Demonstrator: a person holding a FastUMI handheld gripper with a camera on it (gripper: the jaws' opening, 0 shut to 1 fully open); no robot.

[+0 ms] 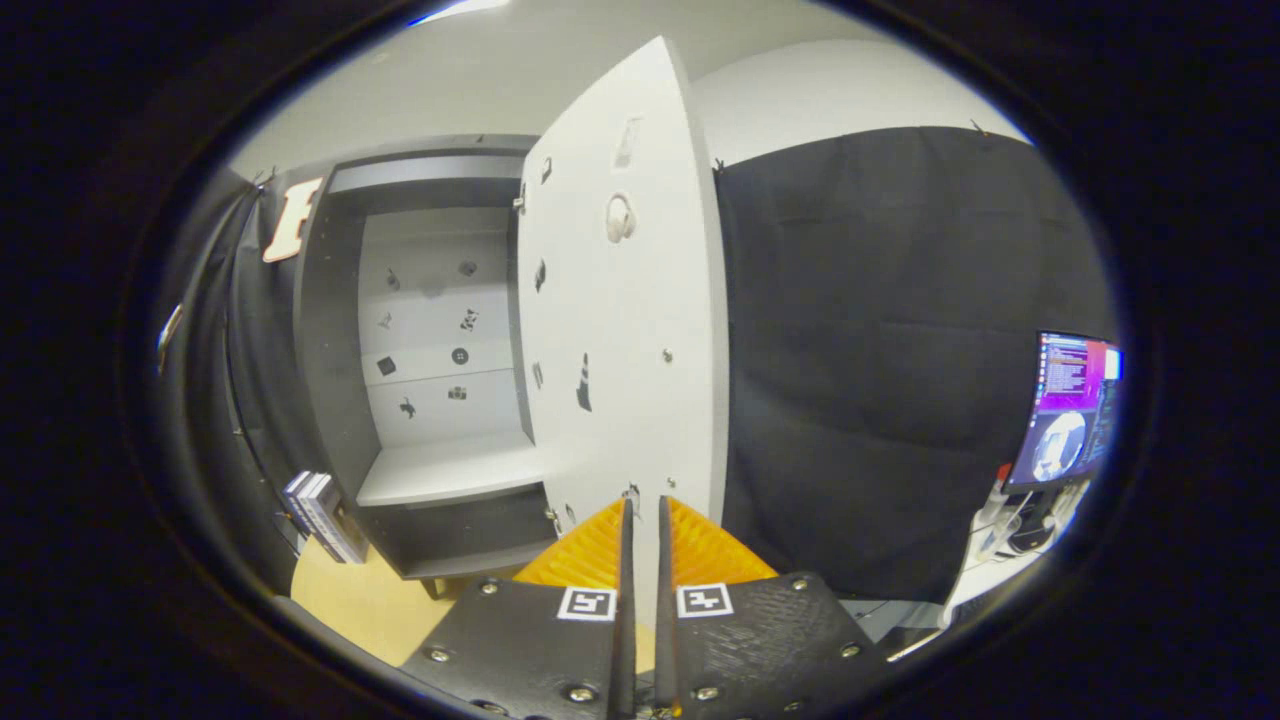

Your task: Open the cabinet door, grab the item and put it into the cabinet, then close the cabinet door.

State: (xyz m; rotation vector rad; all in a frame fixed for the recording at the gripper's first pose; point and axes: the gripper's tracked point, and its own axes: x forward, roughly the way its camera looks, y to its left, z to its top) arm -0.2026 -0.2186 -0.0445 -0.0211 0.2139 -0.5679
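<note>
gripper view: cabinet door [625, 300] just ahead of nearly closed gripper [641, 505]

We see the grey cabinet [330, 400] standing open, its pale inner shelf [450, 470] bare, the white cabinet door [625, 330] swung wide, small dark stickers on door and back panel [435, 320].

Tongs [641, 510]: ribbed, screws, prob. two square markers.

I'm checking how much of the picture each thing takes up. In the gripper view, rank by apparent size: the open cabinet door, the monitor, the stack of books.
1. Cabinet door, largest by far, just ahead of the nearly closed tool.
2. Monitor.
3. Stack of books, smallest.

Nearness enlarges the door; monitor versus books is less certain.
</note>
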